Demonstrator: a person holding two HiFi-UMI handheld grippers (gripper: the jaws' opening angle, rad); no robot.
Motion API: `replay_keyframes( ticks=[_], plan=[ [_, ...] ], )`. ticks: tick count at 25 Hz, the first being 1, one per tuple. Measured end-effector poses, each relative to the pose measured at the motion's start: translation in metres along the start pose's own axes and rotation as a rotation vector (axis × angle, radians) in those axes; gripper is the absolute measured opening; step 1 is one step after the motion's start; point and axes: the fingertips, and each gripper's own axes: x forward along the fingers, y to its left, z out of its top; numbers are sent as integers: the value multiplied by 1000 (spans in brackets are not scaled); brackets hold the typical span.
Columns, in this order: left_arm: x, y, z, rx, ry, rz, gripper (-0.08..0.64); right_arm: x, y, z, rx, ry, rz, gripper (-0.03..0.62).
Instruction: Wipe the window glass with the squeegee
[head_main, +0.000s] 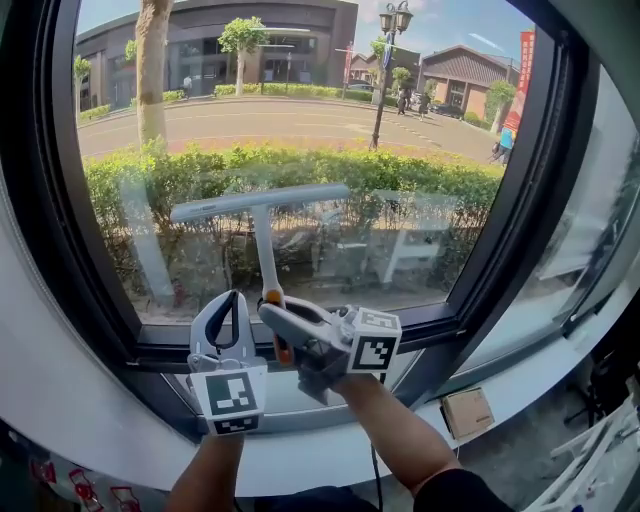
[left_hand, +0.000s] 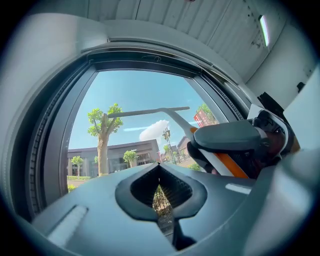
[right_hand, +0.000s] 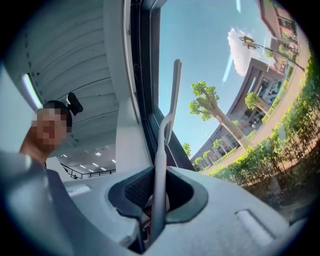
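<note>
Your right gripper (head_main: 283, 325) is clamped on the squeegee (head_main: 262, 203) handle, and your left gripper (head_main: 230, 302) is pressed shut, empty. I'd lay the blade flat on the window glass (head_main: 300, 110) and drag evenly.

Squeegee (head_main: 262, 215): smooth pale plastic. Window glass (head_main: 300, 120): glossy, reflective. Right claw (right_hand: 155, 202): matt grey plastic.

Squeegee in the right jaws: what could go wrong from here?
1. The right gripper clamps the squeegee only at the bottom of its thin handle, far from the blade; it may twist in the jaws and streak.
2. The blade sits slanted, left end lower, so contact with the glass may be uneven.
3. The left gripper, shut and empty, is close beside the handle and could knock it.
</note>
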Motion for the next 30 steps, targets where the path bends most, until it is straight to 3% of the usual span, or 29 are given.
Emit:
replay_keyframes(
  ticks=[7, 16, 23, 30],
  plan=[
    [24, -17, 73, 49, -111, 4, 5, -10, 23, 99, -134, -35, 57, 44],
    [52, -38, 145, 73, -213, 9, 5, -12, 41, 201, -198, -88, 122, 44],
    [61, -52, 165, 67, -247, 4, 5, -14, 30, 220, -177, -83, 101, 44],
    [70, -61, 131, 21, -162, -35, 5, -32, 5, 198, -97, -81, 72, 44]
  ],
)
